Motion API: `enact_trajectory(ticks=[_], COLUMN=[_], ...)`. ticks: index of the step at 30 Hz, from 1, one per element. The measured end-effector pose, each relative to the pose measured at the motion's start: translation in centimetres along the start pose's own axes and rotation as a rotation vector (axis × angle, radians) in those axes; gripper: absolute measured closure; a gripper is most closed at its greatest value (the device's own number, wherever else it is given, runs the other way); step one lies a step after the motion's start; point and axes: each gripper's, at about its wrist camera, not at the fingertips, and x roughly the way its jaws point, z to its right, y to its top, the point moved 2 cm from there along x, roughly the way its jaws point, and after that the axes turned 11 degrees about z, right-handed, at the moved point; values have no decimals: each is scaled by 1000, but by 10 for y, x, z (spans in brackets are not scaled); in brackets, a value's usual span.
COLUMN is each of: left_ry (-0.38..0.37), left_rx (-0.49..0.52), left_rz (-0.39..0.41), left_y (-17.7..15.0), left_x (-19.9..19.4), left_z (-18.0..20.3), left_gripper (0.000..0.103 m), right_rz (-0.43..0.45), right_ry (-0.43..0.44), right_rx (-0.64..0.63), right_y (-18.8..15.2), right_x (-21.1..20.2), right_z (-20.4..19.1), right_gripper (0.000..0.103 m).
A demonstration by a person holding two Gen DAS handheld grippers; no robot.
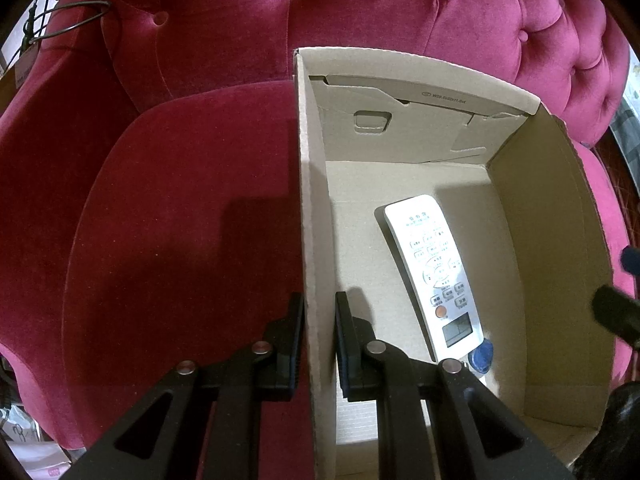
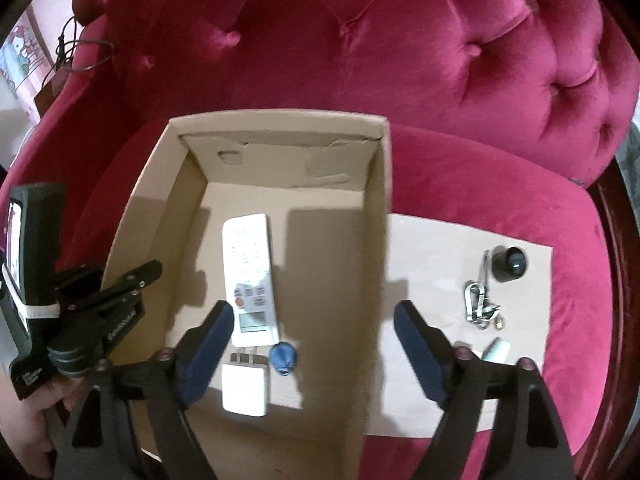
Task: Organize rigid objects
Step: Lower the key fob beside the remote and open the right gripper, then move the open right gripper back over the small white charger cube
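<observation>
A: Status?
B: My left gripper [image 1: 318, 344] is clamped on the cardboard box [image 1: 310, 184] wall. Right gripper [image 2: 314, 344] has its jaws wide apart, nothing btwn them. Remote [image 2: 249, 276], white charger [image 2: 245, 388] and blue tag [image 2: 283, 356] lie in the box.
A: Next?
B: Prob. the metal clasp [image 2: 480, 306] or black cap [image 2: 509, 264] on the board [image 2: 440, 248] beside the box. Both stiff, light. The clasp looks slippery; I'd pinch across its middle.
</observation>
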Motion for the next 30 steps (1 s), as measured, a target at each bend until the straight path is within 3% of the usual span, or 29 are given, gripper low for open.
enact_trajectory(ticks=[2,6,17,30], left_ry=[0,0,1,2], left_rx=[1,1,2,1], left_rz=[0,0,0,0], left_y=[0,0,1,2], left_x=[0,0,-1,-2], left_z=[0,0,0,0], left_gripper=[87,87,87,87], right_rz=[6,31,62,34], right_ry=[5,-10,-93,-189], right_rx=[21,47,108,147], right_y=[2,5,3,-26], right_x=[-5,-16,-34,-23], right_z=[7,25,78,127], right_gripper=[14,0,0,0])
